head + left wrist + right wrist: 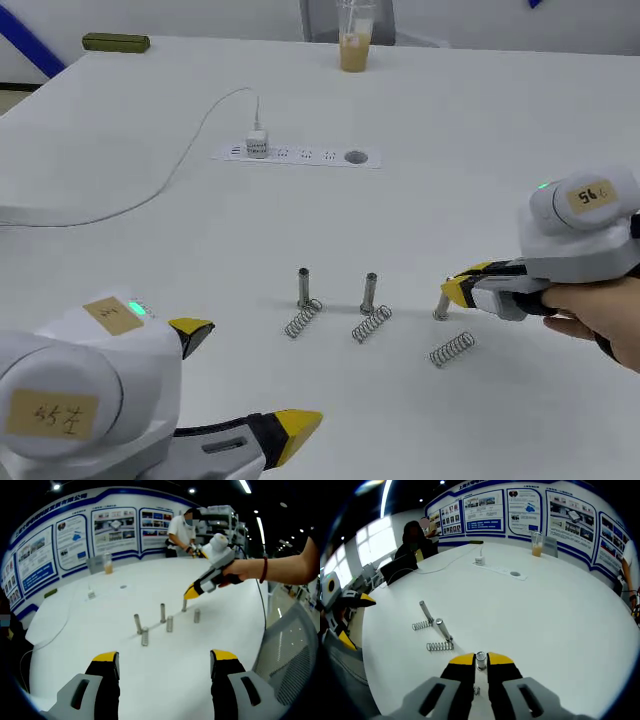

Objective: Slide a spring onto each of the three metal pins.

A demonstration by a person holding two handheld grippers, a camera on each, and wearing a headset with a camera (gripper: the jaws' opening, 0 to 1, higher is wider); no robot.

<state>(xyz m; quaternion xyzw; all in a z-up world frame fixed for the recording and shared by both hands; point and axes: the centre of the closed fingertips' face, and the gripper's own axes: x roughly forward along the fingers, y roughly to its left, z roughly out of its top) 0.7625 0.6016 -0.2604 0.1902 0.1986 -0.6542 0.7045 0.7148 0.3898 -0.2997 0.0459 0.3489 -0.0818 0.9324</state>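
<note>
Three short metal pins stand upright in a row on the white table: left pin, middle pin, right pin. A spring lies flat beside each: left spring, middle spring, right spring. My right gripper is shut on the right pin, whose top shows between the yellow tips. My left gripper hangs open near the table's front left, holding nothing, well short of the pins. From there the right gripper is seen at the far pin.
A white power strip with a plugged charger and cable lies mid-table. A cup of drink and a green case sit at the far edge. People stand and sit beyond the table.
</note>
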